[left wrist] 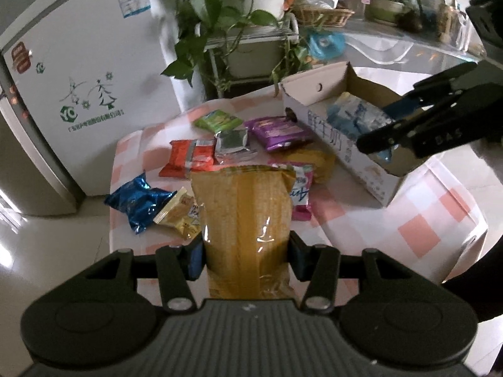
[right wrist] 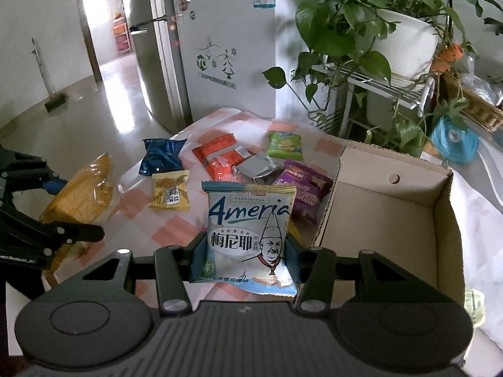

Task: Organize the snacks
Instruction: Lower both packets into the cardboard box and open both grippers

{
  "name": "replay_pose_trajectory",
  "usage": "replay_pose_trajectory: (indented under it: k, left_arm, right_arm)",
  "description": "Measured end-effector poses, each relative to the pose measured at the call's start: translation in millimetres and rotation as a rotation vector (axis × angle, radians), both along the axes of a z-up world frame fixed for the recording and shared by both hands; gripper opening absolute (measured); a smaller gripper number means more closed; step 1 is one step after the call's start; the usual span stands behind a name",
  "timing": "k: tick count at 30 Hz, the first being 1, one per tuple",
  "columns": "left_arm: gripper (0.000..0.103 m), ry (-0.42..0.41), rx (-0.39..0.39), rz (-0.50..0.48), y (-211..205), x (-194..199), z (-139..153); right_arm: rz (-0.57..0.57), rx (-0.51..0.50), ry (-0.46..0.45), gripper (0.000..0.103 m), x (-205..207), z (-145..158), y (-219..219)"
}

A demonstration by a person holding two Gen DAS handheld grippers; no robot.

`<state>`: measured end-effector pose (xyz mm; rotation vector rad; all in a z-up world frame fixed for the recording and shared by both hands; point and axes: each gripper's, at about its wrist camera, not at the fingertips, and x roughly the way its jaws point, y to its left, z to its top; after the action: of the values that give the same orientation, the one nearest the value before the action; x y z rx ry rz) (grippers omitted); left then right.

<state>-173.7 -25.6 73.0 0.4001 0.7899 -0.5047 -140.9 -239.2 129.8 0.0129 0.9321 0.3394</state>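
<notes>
My left gripper (left wrist: 245, 259) is shut on a tall yellow snack bag (left wrist: 245, 220), held upright above the table's near edge; the bag also shows in the right wrist view (right wrist: 81, 194). My right gripper (right wrist: 240, 259) is shut on a light blue "Ameria" packet (right wrist: 248, 235), held just left of the open cardboard box (right wrist: 443, 220). In the left wrist view the right gripper (left wrist: 408, 125) holds that packet (left wrist: 355, 116) over the box (left wrist: 314, 100). Loose snacks lie on the checked cloth: blue (right wrist: 162, 155), small yellow (right wrist: 169, 193), red (right wrist: 220, 157), silver (right wrist: 257, 168), green (right wrist: 284, 146), purple (right wrist: 301, 191).
A white fridge (right wrist: 226, 40) stands behind the table (left wrist: 418, 229). A potted plant (right wrist: 393, 25) on a white rack is at the back right, next to a wicker basket (right wrist: 474, 106). A pink packet (left wrist: 300, 194) lies behind the yellow bag.
</notes>
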Motion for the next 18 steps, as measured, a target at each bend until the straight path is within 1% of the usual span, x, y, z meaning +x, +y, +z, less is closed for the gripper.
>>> replay_pose_trajectory:
  k: [3,7,10,15,18]
  left_arm:
    - [0.051,0.006,-0.011,-0.005,-7.0,-2.2,4.4]
    - [0.050,0.008,-0.040,-0.034,-21.4,5.3,6.7]
    - [0.051,0.023,-0.058,-0.061,-38.9,18.7,1.4]
    - [0.051,0.036,-0.091,-0.086,-67.1,35.9,-4.2]
    - [0.050,0.049,-0.117,-0.098,-87.9,45.0,-5.7]
  right_arm:
    - [-0.028,0.021,-0.004,0.057,-2.2,4.2,-7.2]
    - [-0.112,0.071,0.015,0.057,-6.1,4.1,-27.4]
    - [-0.195,0.061,0.016,0.057,-6.4,2.3,-40.5]
    - [-0.266,0.054,0.008,0.057,-8.7,-1.9,-58.2]
    - [-0.307,0.025,0.016,0.057,-7.2,-5.1,-67.8]
